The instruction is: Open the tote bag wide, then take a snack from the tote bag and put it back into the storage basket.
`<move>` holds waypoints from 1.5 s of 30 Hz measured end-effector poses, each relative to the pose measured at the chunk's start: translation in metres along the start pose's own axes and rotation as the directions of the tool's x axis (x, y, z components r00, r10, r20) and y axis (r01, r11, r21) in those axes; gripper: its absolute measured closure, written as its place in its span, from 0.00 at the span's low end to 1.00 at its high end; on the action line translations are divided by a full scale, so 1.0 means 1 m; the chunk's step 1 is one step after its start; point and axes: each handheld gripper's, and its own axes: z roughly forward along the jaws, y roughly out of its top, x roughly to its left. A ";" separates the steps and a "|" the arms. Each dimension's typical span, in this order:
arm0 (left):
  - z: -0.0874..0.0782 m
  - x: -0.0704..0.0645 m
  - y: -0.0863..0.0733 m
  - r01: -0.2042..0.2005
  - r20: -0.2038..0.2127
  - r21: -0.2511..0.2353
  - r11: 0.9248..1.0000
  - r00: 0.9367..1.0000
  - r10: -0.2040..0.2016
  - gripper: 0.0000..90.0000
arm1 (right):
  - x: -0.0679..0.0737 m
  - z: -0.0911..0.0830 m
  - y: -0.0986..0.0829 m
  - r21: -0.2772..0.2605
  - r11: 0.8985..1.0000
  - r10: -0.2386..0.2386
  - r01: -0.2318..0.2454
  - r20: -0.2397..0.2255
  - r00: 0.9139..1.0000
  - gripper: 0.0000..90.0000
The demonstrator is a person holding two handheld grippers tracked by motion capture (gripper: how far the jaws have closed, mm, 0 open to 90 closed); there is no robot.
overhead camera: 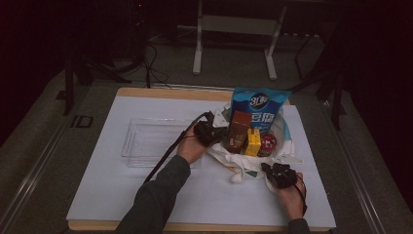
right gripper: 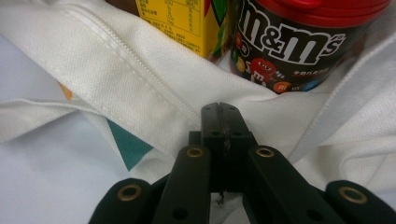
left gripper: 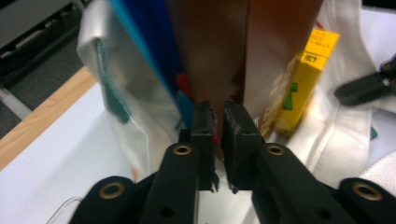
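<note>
Unpacking bag (overhead camera: 243, 163): left gripper (left gripper: 217, 122) nearly closed, nipping brown carton (overhead camera: 238, 130) standing inside; right gripper (right gripper: 223, 122) clamped on bag rim. Next, probably: lift carton straight up toward tray (overhead camera: 146, 141).

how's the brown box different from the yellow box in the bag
The brown box is taller and wider than the yellow box. The brown one is plain and dark, while the yellow one carries green print and small text. The left claw is at the brown box, and the yellow box stands untouched. Both stand upright in the white bag.
</note>
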 end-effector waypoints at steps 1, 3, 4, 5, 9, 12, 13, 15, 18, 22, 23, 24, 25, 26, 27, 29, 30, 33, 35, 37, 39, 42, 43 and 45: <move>0.004 -0.002 0.001 -0.015 -0.008 0.040 0.999 1.000 0.015 0.93 | 0.000 0.000 0.000 -0.002 1.000 0.001 -0.001 -0.003 1.000 1.00; 0.008 -0.003 0.001 -0.025 -0.010 0.064 0.998 1.000 0.026 0.96 | -0.001 0.000 0.000 -0.003 1.000 -0.001 0.001 -0.006 1.000 1.00; 0.012 -0.003 0.000 -0.017 0.007 0.075 0.997 1.000 0.016 0.96 | -0.001 0.000 0.000 -0.002 1.000 0.000 0.000 -0.006 1.000 1.00; 0.012 -0.003 0.000 -0.017 0.007 0.075 0.997 1.000 0.016 0.97 | -0.001 0.000 0.000 -0.002 1.000 0.001 -0.001 -0.006 1.000 1.00; 0.014 -0.008 -0.002 -0.029 0.054 0.079 0.996 0.998 0.025 0.98 | -0.001 0.001 0.000 -0.004 1.000 0.004 -0.004 -0.011 1.000 1.00; 0.015 -0.011 -0.002 -0.057 0.080 0.094 0.994 0.996 0.050 0.97 | -0.002 0.001 0.000 -0.004 1.000 0.005 -0.005 -0.012 1.000 1.00; 0.014 -0.010 -0.002 -0.057 0.078 0.094 0.994 0.996 0.050 0.95 | -0.002 0.001 0.000 -0.005 1.000 0.006 -0.006 -0.012 1.000 1.00; 0.014 -0.008 -0.003 -0.053 0.082 0.097 0.994 0.996 0.045 0.91 | -0.002 0.001 -0.001 -0.007 1.000 0.009 -0.009 -0.012 1.000 1.00; 0.011 -0.004 -0.003 -0.049 0.095 0.100 0.994 0.995 0.040 0.88 | -0.002 0.001 -0.001 -0.008 1.000 0.010 -0.010 -0.013 1.000 1.00; 0.009 -0.001 -0.002 -0.051 0.095 0.107 0.993 0.995 0.041 0.82 | -0.003 0.001 -0.001 -0.010 1.000 0.014 -0.014 -0.019 1.000 1.00; 0.006 0.002 -0.001 -0.042 0.106 0.101 0.994 0.994 0.031 0.82 | -0.003 0.001 -0.001 -0.010 1.000 0.014 -0.015 -0.021 1.000 1.00; 0.005 0.003 -0.001 -0.041 0.109 0.098 0.994 0.994 0.030 0.78 | -0.003 0.001 -0.001 -0.011 1.000 0.014 -0.015 -0.022 1.000 1.00; 0.003 0.005 -0.001 -0.039 0.116 0.099 0.994 0.993 0.028 0.77 | -0.003 0.001 -0.001 -0.013 1.000 0.014 -0.014 -0.022 1.000 1.00; 0.002 0.007 0.000 -0.034 0.128 0.099 0.994 0.992 0.021 0.75 | -0.003 0.001 -0.001 -0.012 1.000 0.017 -0.017 -0.022 1.000 1.00; 0.001 0.008 0.001 -0.033 0.135 0.096 0.995 0.991 0.019 0.74 | -0.003 0.001 -0.001 -0.013 1.000 0.017 -0.018 -0.022 1.000 1.00; -0.001 0.009 0.003 -0.039 0.138 0.101 0.994 0.990 0.025 0.73 | -0.003 0.001 -0.002 -0.016 1.000 0.018 -0.018 -0.021 1.000 1.00; -0.002 0.010 0.004 -0.038 0.145 0.096 0.995 0.989 0.024 0.72 | -0.003 0.001 -0.002 -0.015 1.000 0.020 -0.020 -0.022 1.000 1.00; -0.005 0.013 0.008 -0.030 0.169 0.077 0.997 0.985 0.017 0.69 | -0.003 0.001 -0.002 -0.018 1.000 0.019 -0.019 -0.020 1.000 1.00; -0.007 0.016 0.010 -0.029 0.187 0.059 0.998 0.982 0.017 0.65 | -0.003 0.001 -0.002 -0.021 1.000 0.020 -0.020 -0.020 1.000 1.00; -0.010 0.017 0.012 -0.035 0.179 0.032 0.999 0.983 0.029 0.59 | -0.003 0.001 -0.003 -0.022 1.000 0.022 -0.022 -0.021 1.000 1.00; -0.012 0.020 0.016 -0.030 0.203 0.011 0.999 0.979 0.027 0.54 | -0.003 0.001 -0.003 -0.023 0.999 0.027 -0.028 -0.024 0.999 1.00; -0.015 0.024 0.021 -0.025 0.226 -0.015 1.000 0.974 0.028 0.49 | -0.003 0.001 -0.003 -0.022 0.999 0.031 -0.032 -0.025 0.999 1.00; -0.015 0.025 0.022 -0.026 0.230 -0.025 0.999 0.973 0.031 0.48 | -0.003 0.001 -0.003 -0.023 0.999 0.031 -0.031 -0.025 0.999 1.00; -0.017 0.027 0.025 -0.017 0.242 -0.048 0.999 0.970 0.029 0.46 | -0.003 0.001 -0.003 -0.023 0.999 0.030 -0.030 -0.025 0.999 1.00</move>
